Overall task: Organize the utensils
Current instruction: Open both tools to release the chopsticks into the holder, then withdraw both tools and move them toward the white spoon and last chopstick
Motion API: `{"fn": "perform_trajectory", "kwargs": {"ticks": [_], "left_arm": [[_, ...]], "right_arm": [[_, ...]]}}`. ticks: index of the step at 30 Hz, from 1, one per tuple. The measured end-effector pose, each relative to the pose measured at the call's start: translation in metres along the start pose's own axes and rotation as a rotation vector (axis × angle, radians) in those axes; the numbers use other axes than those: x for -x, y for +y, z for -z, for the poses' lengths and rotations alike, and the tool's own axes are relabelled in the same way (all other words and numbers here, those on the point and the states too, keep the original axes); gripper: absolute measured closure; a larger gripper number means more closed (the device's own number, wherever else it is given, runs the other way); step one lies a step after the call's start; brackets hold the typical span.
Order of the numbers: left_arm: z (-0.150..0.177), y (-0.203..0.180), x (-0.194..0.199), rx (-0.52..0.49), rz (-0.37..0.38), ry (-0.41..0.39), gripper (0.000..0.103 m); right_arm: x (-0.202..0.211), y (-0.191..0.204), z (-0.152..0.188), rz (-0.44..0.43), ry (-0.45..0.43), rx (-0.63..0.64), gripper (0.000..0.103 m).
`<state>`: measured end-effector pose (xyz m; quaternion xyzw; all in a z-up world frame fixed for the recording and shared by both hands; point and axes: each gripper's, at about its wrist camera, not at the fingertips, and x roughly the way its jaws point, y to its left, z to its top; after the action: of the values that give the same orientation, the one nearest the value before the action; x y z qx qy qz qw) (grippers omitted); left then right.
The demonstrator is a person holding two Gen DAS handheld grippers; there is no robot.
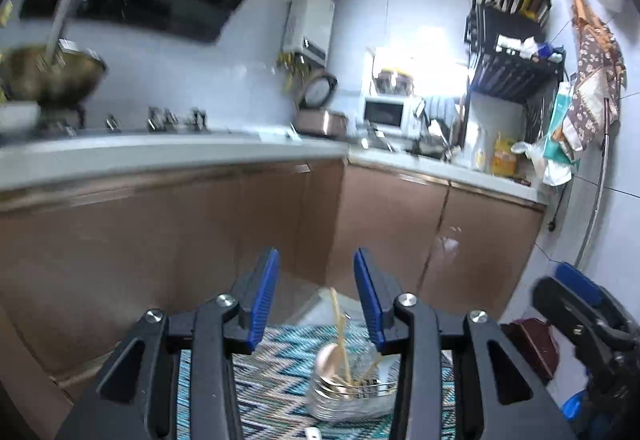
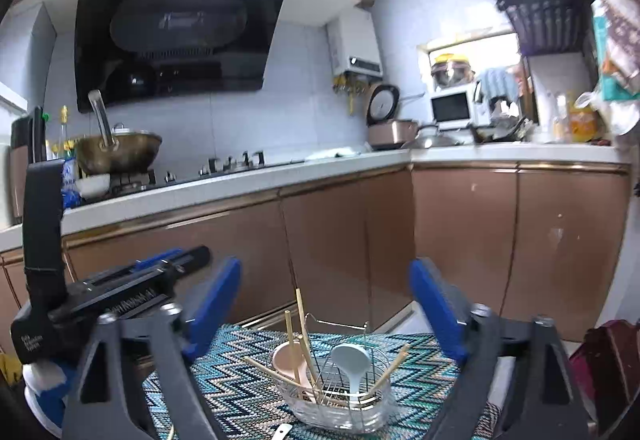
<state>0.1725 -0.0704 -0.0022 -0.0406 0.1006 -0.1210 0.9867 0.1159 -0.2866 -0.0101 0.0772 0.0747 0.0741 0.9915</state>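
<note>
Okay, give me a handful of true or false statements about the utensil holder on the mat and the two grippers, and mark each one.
1. The utensil holder stands on a zigzag mat. True.
2. The right gripper is clamped on a chopstick. False: its jaws stand wide with nothing between them.
3. A pale blue spoon sits in the holder. True.
4. The chopsticks lie flat on the mat. False: they stand leaning in the holder.
5. The left gripper holds nothing. True.

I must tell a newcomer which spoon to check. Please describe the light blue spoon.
On the zigzag-patterned mat stands a wire utensil basket. The light blue plastic spoon stands inside, bowl up, right of the pink spoon; the rest are thin wooden chopsticks.
</note>
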Motion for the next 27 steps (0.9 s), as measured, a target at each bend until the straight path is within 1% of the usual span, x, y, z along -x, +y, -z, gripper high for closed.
{"fn": "perform_trajectory", "kwargs": {"ticks": [2, 6, 10, 14, 16, 18, 19, 20, 23, 27], "left_arm": [[-0.006, 0.004, 0.021, -0.002, -0.016, -0.038, 0.065], [-0.012, 0.019, 0.06, 0.025, 0.006, -0.064, 0.065], [-0.018, 0.024, 0.094, -0.015, -0.017, -0.071, 0.065], [-0.02, 0.029, 0.125, -0.025, -0.049, -0.101, 0.065], [-0.02, 0.033, 0.141, -0.023, -0.065, -0.115, 0.055], [-0.019, 0.035, 0.155, -0.017, -0.092, -0.141, 0.04], [-0.018, 0.036, 0.162, -0.015, -0.105, -0.152, 0.036], [-0.017, 0.036, 0.169, -0.013, -0.112, -0.161, 0.035], [-0.013, 0.034, 0.187, -0.009, -0.13, -0.174, 0.028], [-0.004, 0.027, 0.211, -0.025, -0.168, -0.196, 0.027]], "right_arm": [[0.018, 0.004, -0.003, 0.01, -0.021, -0.006, 0.0], [0.049, 0.01, -0.008, 0.014, -0.061, -0.014, 0.0], [0.075, 0.017, -0.011, 0.008, -0.105, -0.018, 0.0], [0.098, 0.025, -0.013, 0.002, -0.147, -0.019, 0.0], [0.109, 0.028, -0.014, -0.003, -0.164, -0.019, 0.0], [0.12, 0.031, -0.014, -0.011, -0.182, -0.023, 0.0], [0.126, 0.032, -0.014, -0.019, -0.191, -0.027, 0.0], [0.132, 0.034, -0.013, -0.023, -0.197, -0.032, 0.0], [0.143, 0.037, -0.009, -0.039, -0.2, -0.044, 0.0], [0.151, 0.041, 0.002, -0.046, -0.174, -0.059, 0.0]]}}
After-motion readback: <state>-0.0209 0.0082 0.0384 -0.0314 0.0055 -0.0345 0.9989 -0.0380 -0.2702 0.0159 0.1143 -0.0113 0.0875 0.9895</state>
